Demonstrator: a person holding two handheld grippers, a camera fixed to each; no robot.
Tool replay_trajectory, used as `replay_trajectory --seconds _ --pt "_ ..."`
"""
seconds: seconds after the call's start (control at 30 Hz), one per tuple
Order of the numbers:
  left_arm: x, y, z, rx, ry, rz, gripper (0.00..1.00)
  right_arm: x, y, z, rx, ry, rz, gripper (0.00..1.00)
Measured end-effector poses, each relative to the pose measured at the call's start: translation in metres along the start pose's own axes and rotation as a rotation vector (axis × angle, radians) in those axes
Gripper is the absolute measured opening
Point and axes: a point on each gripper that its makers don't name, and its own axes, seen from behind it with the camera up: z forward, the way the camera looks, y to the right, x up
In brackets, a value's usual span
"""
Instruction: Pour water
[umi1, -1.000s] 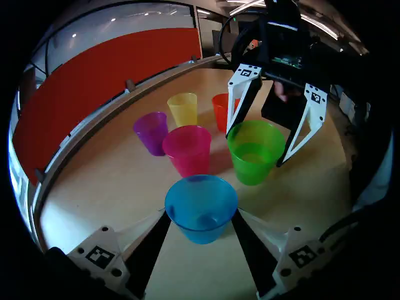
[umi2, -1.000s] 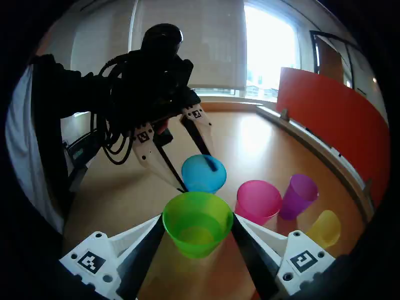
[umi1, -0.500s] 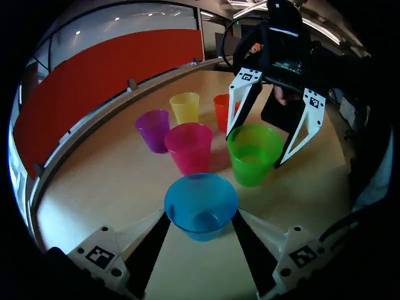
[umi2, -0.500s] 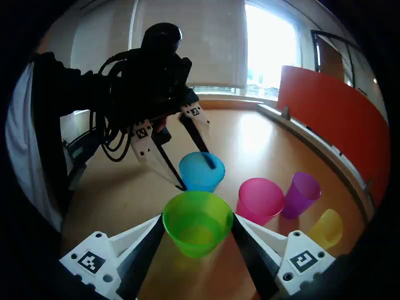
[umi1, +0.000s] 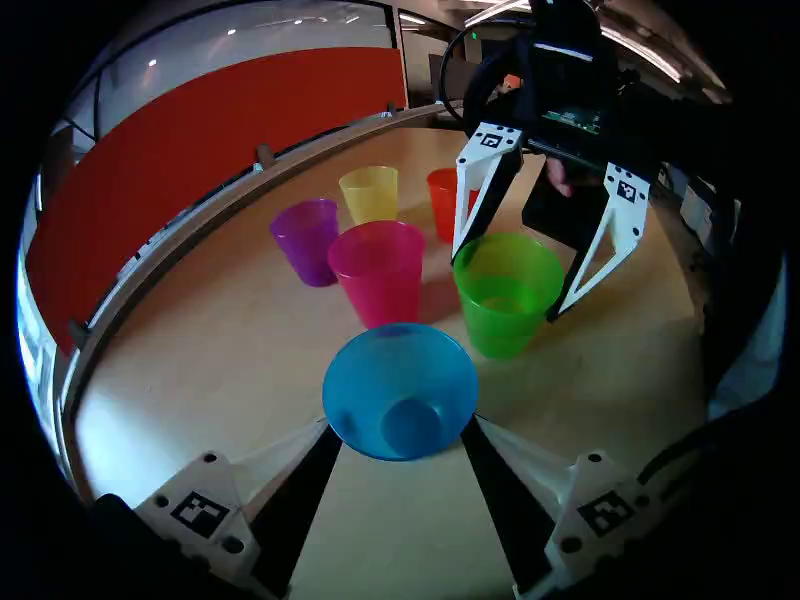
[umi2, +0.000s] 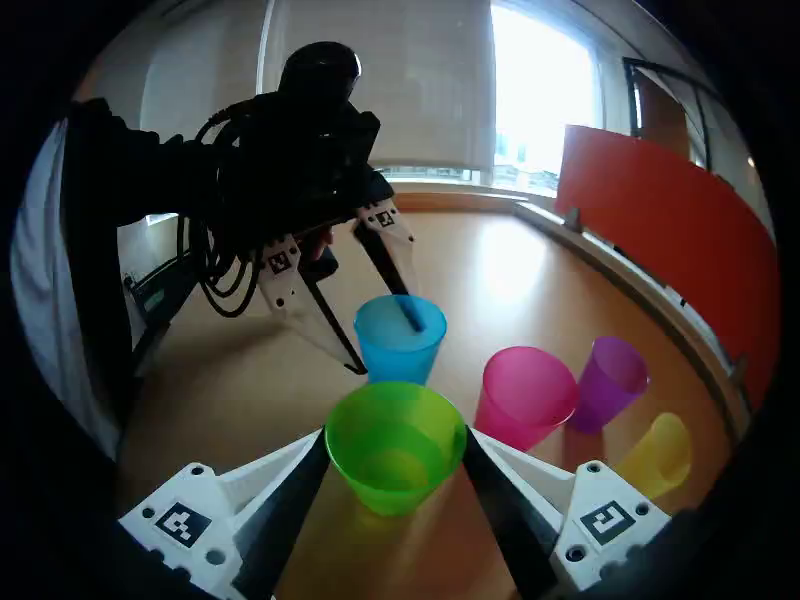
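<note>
1. Left tool is clamped on the blue cup. Right tool grips the green cup, which has water in its bottom. They're close together over the tabletop, so I'd guess green pours into blue.
2. Compared to a second ago, the blue cup rides slightly higher and tips back toward its tool. Green has barely moved.

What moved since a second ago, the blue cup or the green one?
The blue plastic cup, gripped by the left hand-held gripper, rose slightly and tipped its mouth more toward that gripper's camera. The green plastic cup stayed in the right hand-held gripper; the pink cup, purple cup, yellow cup and orange cup stayed put.
</note>
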Motion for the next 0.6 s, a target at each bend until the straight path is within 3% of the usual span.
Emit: replay_trajectory --seconds 0.6 --pt "-0.018 0.008 -0.004 -0.005 -0.043 0.004 0.84 -0.008 -0.001 -0.002 -0.011 0.000 0.017 0.94"
